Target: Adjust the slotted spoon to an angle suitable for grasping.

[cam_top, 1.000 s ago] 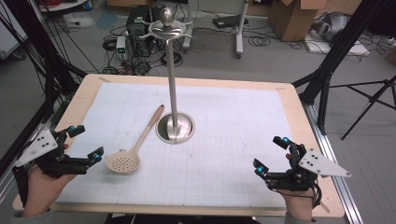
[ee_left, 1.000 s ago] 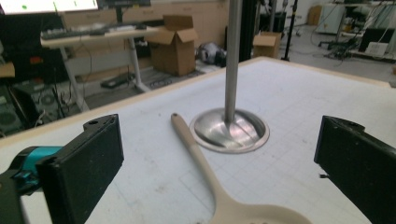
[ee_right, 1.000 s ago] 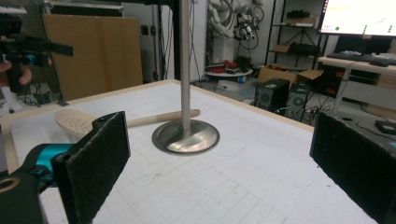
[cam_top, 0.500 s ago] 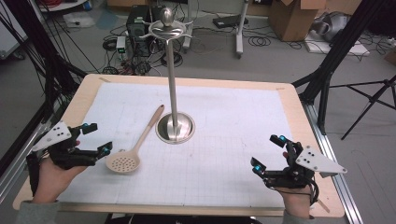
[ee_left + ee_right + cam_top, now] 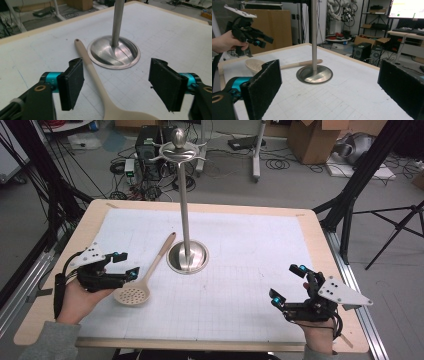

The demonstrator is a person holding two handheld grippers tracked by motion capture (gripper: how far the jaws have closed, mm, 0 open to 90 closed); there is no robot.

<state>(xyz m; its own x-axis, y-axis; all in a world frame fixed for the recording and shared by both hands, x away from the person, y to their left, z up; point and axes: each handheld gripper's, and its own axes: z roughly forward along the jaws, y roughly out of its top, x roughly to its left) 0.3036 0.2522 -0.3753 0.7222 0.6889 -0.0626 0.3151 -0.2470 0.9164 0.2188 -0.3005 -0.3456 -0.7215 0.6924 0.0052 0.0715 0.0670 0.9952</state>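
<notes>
Reaching for spoon [image 5: 145,275]: my left gripper [image 5: 117,85] straddles handle, jaws just been closing, not yet pinching. Right gripper [image 5: 288,286] open, idle. Next: lower, clamp handle.

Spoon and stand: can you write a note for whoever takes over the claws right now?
Left claw: open, jaws just been closing, astride the spoon handle, pads not touching.
Right claw: open, holds nothing, at the table's near right.
Spoon lies flat, handle tip by the stand base.
Done: left claw lined up over the handle.
Left: grip and lift the spoon; probably hang it on the stand's hooks.
</notes>
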